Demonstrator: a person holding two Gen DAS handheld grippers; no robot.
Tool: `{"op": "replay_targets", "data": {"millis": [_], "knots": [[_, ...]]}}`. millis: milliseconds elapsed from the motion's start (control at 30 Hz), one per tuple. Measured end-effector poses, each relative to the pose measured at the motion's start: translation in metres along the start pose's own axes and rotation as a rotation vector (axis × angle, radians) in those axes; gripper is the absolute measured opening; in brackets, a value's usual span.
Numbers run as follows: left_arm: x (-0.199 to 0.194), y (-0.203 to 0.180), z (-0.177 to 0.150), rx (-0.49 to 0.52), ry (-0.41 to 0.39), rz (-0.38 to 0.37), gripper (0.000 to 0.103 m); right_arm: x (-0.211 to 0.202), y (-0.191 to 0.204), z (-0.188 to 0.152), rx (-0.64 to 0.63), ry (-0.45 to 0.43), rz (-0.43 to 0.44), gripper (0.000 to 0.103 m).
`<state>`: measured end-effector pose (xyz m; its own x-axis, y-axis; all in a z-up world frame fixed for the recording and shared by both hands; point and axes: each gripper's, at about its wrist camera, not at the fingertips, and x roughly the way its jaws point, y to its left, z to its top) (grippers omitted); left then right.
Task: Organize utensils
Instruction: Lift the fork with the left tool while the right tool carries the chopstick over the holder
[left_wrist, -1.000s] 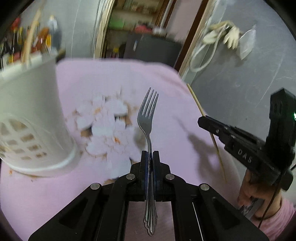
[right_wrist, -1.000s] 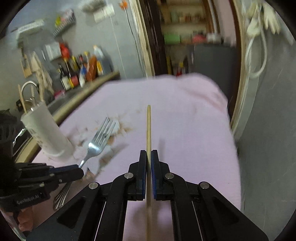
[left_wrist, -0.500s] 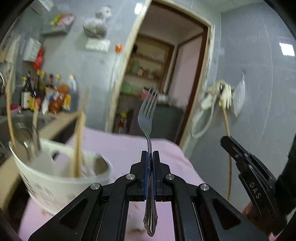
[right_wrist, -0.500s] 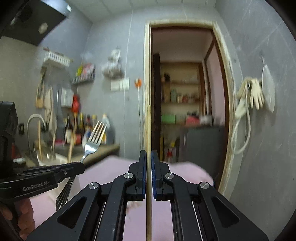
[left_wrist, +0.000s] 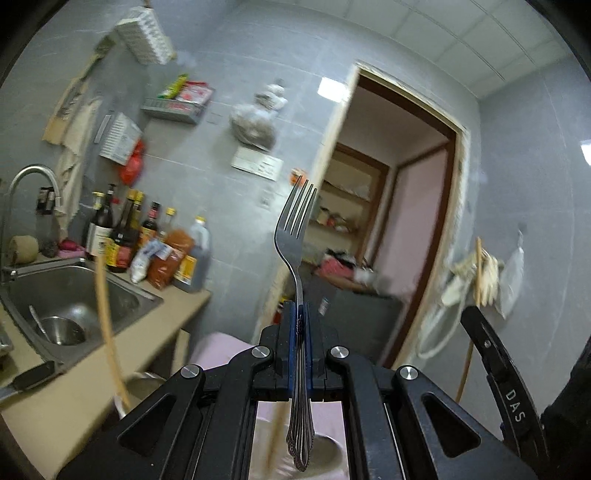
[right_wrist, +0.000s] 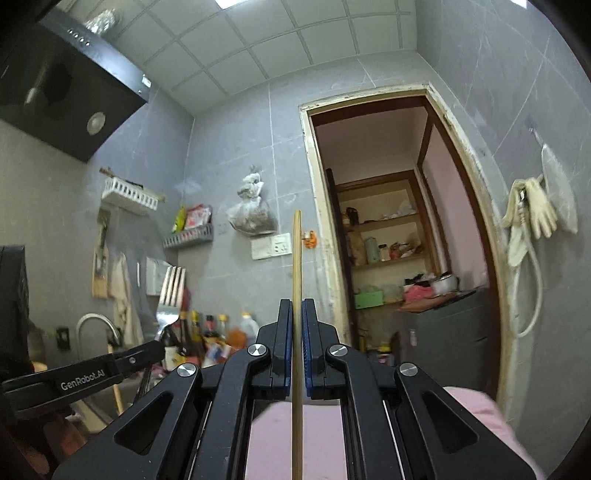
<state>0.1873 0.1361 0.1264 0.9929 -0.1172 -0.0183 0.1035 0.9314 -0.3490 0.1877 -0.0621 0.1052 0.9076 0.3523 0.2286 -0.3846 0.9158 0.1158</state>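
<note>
The left gripper (left_wrist: 300, 314) clamps a metal fork (left_wrist: 295, 236) upright, tines up. The right gripper (left_wrist: 476, 325) rises to its right, gripping a wooden chopstick (left_wrist: 478, 269).

Both claws are matte black plastic. The left claw (left_wrist: 300, 325) has angular linkage arms with triangular cut-outs, four round silver screws and blue pads lining its two fingers. The right claw (right_wrist: 296, 317) is built the same. Seen from the side, one finger at the lower right of the left view carries white "DAS" lettering, another at the lower left of the right view "GenRobot.AI".
</note>
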Motion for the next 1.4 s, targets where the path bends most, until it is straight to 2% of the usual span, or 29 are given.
{"op": "replay_targets", "data": {"millis": [167, 400, 600, 800, 1100, 1400], "knots": [[0.002, 0.040, 0.011, -0.051, -0.063, 0.047, 0.002, 0.017, 0.019, -0.012, 0.024, -0.038, 0.010, 0.003], [0.002, 0.080, 0.005, -0.137, -0.086, 0.060, 0.001, 0.028, 0.027, -0.034, 0.058, 0.000, 0.076, 0.003], [-0.002, 0.086, 0.001, -0.144, -0.080, 0.066, 0.000, 0.035, 0.026, -0.047, 0.075, 0.057, 0.114, 0.003], [-0.002, 0.087, -0.007, -0.156, -0.040, 0.065, 0.000, 0.037, 0.026, -0.051, 0.090, 0.103, 0.142, 0.003], [-0.005, 0.084, -0.012, -0.163, -0.005, 0.065, 0.000, 0.038, 0.026, -0.055, 0.157, 0.158, 0.228, 0.004], [0.000, 0.084, -0.018, -0.171, 0.023, 0.066, 0.000, 0.047, 0.023, -0.067, 0.187, 0.212, 0.215, 0.004]]}}
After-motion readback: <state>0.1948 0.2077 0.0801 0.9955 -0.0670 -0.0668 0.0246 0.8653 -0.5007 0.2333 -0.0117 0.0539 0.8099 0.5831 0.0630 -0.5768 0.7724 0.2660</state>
